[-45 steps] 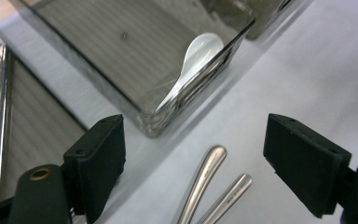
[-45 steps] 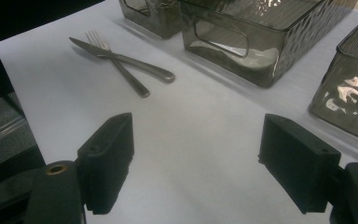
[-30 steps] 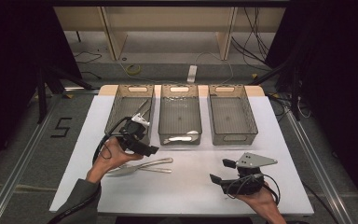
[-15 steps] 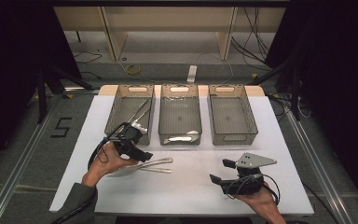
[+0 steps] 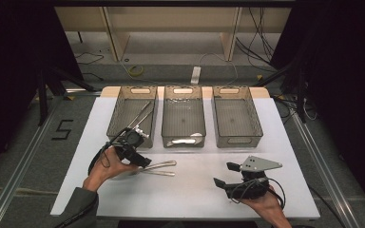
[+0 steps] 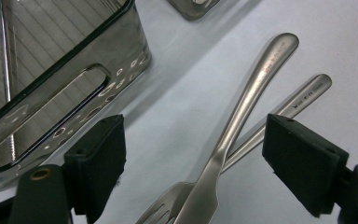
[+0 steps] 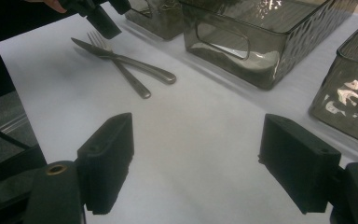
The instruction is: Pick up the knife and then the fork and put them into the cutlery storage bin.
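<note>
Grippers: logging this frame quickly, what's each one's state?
Left gripper: open, empty, jaws astride the knife and fork.
Right gripper: open, empty.

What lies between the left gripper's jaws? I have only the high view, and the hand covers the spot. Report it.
Observer: A knife and a fork lie crossed on the white table, framed by the left gripper's open jaws.
Operator: Say which one is on top.
Observer: The knife lies over the fork's handle, and both handles point away from the gripper.
</note>
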Tool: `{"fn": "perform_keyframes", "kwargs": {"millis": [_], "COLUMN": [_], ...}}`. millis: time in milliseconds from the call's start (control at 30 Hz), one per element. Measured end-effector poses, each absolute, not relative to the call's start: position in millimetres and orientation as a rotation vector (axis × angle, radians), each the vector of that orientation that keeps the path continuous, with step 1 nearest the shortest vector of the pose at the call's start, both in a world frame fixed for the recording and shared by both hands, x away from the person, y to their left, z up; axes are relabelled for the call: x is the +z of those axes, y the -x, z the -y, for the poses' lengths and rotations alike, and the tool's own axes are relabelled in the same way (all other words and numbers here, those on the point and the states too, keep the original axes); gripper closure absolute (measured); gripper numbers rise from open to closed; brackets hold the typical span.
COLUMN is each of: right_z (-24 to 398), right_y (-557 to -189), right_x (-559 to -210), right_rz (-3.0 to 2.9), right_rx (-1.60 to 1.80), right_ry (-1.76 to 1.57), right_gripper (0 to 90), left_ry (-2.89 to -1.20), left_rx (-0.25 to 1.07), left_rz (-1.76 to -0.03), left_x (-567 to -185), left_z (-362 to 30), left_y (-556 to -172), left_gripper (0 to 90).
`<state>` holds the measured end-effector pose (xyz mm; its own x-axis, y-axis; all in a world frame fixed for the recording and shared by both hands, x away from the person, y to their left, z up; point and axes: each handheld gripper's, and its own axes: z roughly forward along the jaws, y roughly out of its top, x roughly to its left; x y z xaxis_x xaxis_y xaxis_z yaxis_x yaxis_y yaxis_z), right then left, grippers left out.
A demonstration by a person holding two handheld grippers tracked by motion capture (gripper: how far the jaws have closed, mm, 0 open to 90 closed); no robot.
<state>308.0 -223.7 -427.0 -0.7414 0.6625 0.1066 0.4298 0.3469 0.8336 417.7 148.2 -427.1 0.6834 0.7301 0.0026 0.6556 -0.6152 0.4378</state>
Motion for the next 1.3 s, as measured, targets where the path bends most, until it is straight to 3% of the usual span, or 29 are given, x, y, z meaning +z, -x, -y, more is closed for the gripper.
{"fn": "perform_keyframes", "kwargs": {"millis": [533, 1300], "right_z": [226, 224], "right_y": [-309, -308], "right_x": [-428, -429], "right_rz": [-2.369, -2.378], "right_rx": [1.327, 1.308], "right_ry": [-0.975, -0.977], "right_gripper": [26.7, 26.7], "left_ry": [-2.563, -2.667], "left_rx": [0.226, 0.079], "left_rz": [-1.041, -0.932], "left_x": [-438, -457], "left_z": [-140, -122], "left_y": [-426, -430], "left_gripper": [35.1, 60.0]}}
